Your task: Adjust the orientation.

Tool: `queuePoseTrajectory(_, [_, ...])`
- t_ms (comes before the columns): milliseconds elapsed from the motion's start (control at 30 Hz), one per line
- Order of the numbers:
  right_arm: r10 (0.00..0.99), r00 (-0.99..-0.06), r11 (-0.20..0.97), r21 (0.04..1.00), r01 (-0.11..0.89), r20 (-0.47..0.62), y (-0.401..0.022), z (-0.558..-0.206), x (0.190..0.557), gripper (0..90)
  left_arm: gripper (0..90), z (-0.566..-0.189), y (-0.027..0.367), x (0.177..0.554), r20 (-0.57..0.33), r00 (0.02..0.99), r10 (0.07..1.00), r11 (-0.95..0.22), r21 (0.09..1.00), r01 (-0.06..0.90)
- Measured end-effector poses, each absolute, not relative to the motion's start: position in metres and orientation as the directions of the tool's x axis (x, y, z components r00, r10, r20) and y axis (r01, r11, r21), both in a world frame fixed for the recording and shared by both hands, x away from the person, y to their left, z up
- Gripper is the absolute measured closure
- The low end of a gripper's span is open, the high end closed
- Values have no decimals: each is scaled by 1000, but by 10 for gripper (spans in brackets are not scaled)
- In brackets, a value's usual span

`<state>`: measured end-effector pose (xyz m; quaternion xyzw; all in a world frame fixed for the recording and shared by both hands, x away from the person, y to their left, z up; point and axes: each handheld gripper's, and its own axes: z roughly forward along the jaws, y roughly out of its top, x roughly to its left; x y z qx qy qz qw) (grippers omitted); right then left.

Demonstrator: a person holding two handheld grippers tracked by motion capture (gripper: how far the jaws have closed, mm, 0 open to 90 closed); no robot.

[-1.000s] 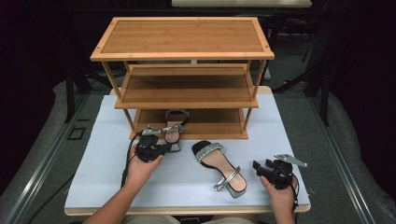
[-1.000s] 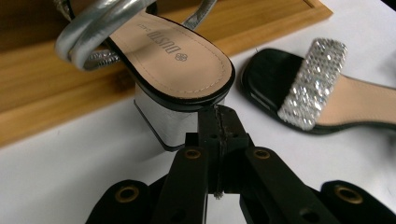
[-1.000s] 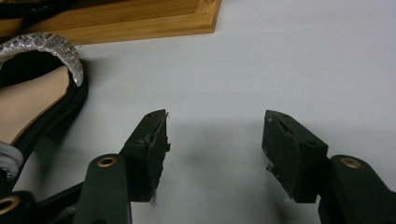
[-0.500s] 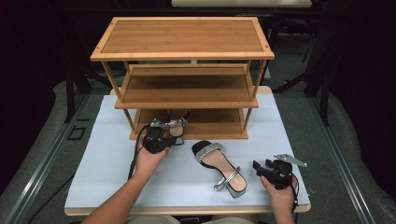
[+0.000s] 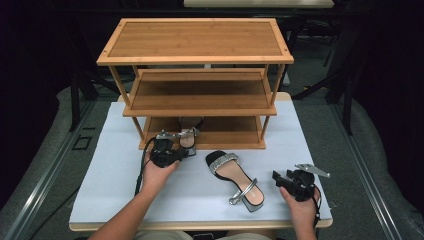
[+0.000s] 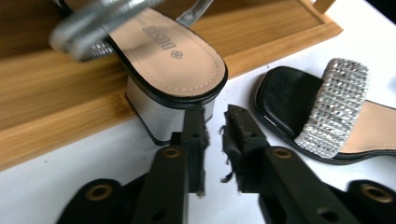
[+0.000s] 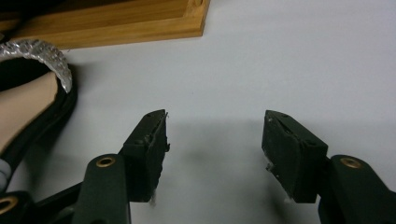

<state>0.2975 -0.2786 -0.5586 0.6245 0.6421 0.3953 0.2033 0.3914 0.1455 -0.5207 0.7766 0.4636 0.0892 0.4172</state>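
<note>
At the rack's bottom shelf (image 5: pixel 220 136), the left gripper (image 6: pixel 215 122), fingers just parting with nothing between them, sits behind a sandal's heel (image 6: pixel 161 114); the right gripper (image 7: pixel 212 140) rests wide apart on the counter (image 5: pixel 115 175).

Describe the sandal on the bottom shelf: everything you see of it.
The sandal has a tan insole with a printed mark, a black sole edge, a shiny silver block heel and silver straps, one blurred near the camera. It lies on the wooden rack's bottom shelf, toe inward, heel jutting over the front edge. The left gripper, its fingers just opened, sits at the heel; contact is unclear.
</note>
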Motion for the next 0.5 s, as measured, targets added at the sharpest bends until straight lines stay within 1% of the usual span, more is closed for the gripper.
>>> queuePoseTrajectory(33, [963, -132, -101, 770, 630, 234, -278, -557, 299, 398, 743, -519, 149, 389, -261, 563, 784, -215, 736, 642])
queuePoseTrajectory(67, [964, -132, -94, 762, 641, 229, -276, -552, 299, 396, 730, -517, 152, 388, -269, 569, 777, -212, 739, 639])
queuePoseTrajectory(100, [960, -145, -94, 767, 634, 238, -275, -551, 300, 390, 714, -515, 156, 386, -279, 573, 770, -208, 740, 640])
queuePoseTrajectory(133, [965, -147, -72, 759, 647, 217, -272, -546, 300, 381, 691, -513, 161, 385, -287, 578, 764, -212, 735, 645])
queuePoseTrajectory(200, [954, -230, 15, 732, 681, 194, -265, -537, 300, 369, 658, -510, 173, 381, -318, 577, 752, -186, 738, 649])
queuePoseTrajectory(233, [952, -259, 61, 723, 688, 166, -260, -531, 301, 359, 629, -509, 177, 381, -322, 580, 748, -200, 725, 660])
queuePoseTrajectory(267, [964, -242, 89, 719, 690, 112, -253, -525, 301, 353, 604, -507, 181, 381, -328, 591, 737, -227, 703, 674])
queuePoseTrajectory(300, [937, -317, 125, 702, 701, 149, -249, -517, 302, 346, 576, -505, 184, 381, -331, 603, 726, -244, 695, 676])
queuePoseTrajectory(400, [947, -311, 168, 695, 699, 84, -233, -502, 304, 339, 543, -502, 194, 377, -349, 605, 715, -236, 695, 679])
queuePoseTrajectory(433, [934, -342, 183, 690, 700, 100, -230, -497, 306, 337, 533, -502, 197, 376, -357, 598, 717, -222, 697, 682])
queuePoseTrajectory(467, [939, -334, 193, 678, 710, 82, -224, -492, 307, 335, 517, -501, 200, 377, -381, 601, 703, -225, 683, 695])
queuePoseTrajectory(500, [908, -394, 212, 656, 725, 143, -220, -486, 310, 335, 481, -501, 201, 378, -393, 601, 695, -226, 674, 703])
